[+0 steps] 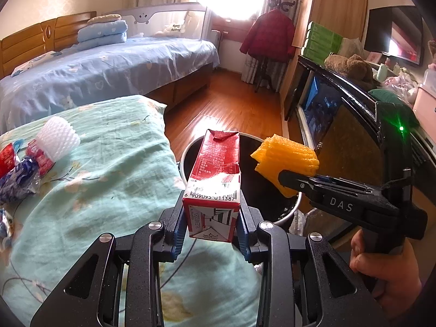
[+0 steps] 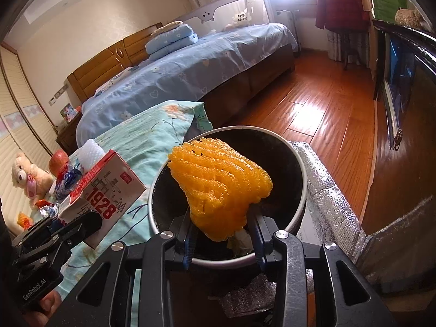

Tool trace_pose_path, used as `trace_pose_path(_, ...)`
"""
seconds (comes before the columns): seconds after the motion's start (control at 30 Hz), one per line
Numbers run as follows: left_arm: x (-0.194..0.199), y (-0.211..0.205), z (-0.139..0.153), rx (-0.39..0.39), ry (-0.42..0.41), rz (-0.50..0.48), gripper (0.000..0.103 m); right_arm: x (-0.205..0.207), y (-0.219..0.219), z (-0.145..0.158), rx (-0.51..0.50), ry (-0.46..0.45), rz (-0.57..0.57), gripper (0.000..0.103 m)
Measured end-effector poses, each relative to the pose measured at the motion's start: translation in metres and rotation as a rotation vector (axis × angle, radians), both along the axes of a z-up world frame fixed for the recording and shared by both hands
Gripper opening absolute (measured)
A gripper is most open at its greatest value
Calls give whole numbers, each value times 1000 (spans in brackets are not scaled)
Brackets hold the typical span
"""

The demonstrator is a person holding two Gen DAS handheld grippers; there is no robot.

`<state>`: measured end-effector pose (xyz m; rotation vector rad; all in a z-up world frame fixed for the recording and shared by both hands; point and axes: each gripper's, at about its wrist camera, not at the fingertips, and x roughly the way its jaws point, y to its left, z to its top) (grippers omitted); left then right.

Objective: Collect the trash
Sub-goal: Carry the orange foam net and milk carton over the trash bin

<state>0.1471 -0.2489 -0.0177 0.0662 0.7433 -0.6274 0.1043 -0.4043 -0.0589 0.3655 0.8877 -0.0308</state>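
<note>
Trash bin (image 2: 297, 163): black inside, pale rim, on the floor against the edge of the teal floral bedding (image 1: 109, 179). Left claw (image 1: 211, 234) clamped on the base of a red-and-white carton (image 1: 215, 174); carton upright, its torn top leaning toward 12 o'clock over the bin's rim. Right claw (image 2: 223, 242) pinching an orange foam net (image 2: 220, 185) by its lower end, net held above the bin opening, at 3 o'clock of the carton in the left wrist view. Pale scrap visible inside the bin near the claw tips. Remaining on the bedding at 9 o'clock: white foam net (image 1: 58, 136), red and blue wrappers (image 1: 19, 171). Silver foil sheet (image 2: 329, 190) lies at 3 o'clock of the bin.
</note>
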Motion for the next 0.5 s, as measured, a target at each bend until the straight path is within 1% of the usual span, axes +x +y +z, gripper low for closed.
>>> trace_pose_path(0.5, 19, -19, -6, 21, 36, -10, 30, 15, -16, -5, -5, 23, -12, 37)
